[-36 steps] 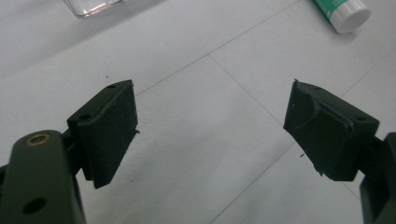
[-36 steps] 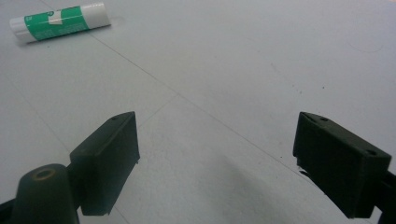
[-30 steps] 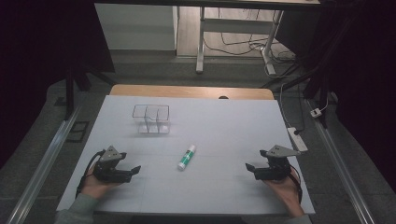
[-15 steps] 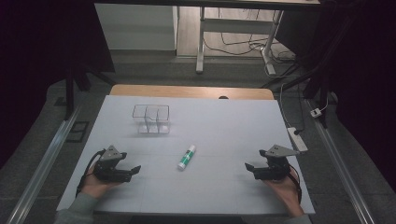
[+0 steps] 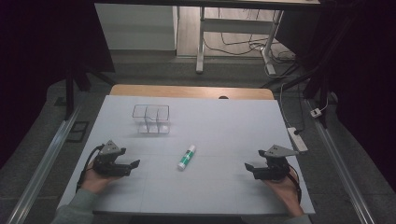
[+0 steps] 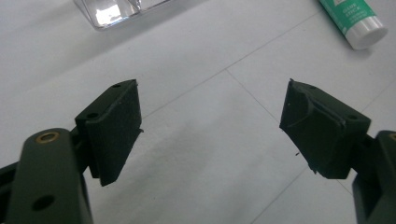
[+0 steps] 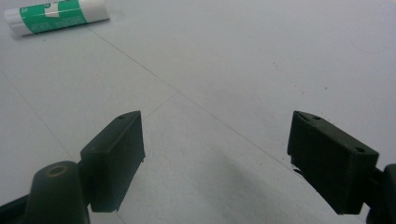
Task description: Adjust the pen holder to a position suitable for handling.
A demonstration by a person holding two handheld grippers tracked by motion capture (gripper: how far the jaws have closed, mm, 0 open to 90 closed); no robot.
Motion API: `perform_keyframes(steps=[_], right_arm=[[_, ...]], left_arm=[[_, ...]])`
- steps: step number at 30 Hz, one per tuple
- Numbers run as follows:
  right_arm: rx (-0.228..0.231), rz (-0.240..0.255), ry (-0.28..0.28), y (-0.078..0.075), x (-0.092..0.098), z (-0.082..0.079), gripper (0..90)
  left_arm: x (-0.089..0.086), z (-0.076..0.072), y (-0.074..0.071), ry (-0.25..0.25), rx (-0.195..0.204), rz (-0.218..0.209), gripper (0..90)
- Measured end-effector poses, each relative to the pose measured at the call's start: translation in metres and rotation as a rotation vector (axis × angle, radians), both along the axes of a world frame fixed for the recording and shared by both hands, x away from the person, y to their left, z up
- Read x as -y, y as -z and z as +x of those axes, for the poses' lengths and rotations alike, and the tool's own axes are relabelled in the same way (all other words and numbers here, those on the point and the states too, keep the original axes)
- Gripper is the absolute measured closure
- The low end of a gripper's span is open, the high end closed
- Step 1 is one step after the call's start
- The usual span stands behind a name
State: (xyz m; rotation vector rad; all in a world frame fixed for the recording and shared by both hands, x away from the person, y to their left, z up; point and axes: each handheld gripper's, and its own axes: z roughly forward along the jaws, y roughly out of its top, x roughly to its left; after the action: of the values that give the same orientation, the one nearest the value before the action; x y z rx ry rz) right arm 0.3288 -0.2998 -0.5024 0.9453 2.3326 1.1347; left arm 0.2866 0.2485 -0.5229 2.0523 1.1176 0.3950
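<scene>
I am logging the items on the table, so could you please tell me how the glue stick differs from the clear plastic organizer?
The glue stick is opaque, white with a green label; the clear organizer is see-through. The glue stick is a slim cylinder lying on its side; the organizer is a boxy, divided container standing upright with its top open. The glue stick lies nearer the person, between the two claws; the organizer sits farther back, toward the left. Both rest on the white table, untouched.
</scene>
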Motion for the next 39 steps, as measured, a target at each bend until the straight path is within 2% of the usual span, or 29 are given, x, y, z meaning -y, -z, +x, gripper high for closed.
perform_keyframes(steps=[13,25,29,35,39], right_arm=[[0.005,0.001,-0.005,0.001,-0.001,0.001,18.2],[0.001,-0.003,-0.007,0.001,-0.002,0.002,18.3],[0.0,-0.007,-0.002,0.002,-0.003,0.002,18.3],[0.0,-0.003,-0.01,0.002,-0.003,0.002,18.3],[0.002,-0.006,-0.007,0.002,-0.003,0.002,18.4]], left_arm=[[-0.005,0.016,-0.006,-0.037,0.003,-0.001,26.0],[-0.006,0.031,-0.01,-0.043,0.022,0.007,36.0],[-0.01,0.036,-0.008,-0.062,0.034,0.005,42.6],[-0.016,0.045,-0.004,-0.104,0.023,-0.018,56.1],[-0.018,0.052,-0.004,-0.128,0.03,-0.008,66.7]])
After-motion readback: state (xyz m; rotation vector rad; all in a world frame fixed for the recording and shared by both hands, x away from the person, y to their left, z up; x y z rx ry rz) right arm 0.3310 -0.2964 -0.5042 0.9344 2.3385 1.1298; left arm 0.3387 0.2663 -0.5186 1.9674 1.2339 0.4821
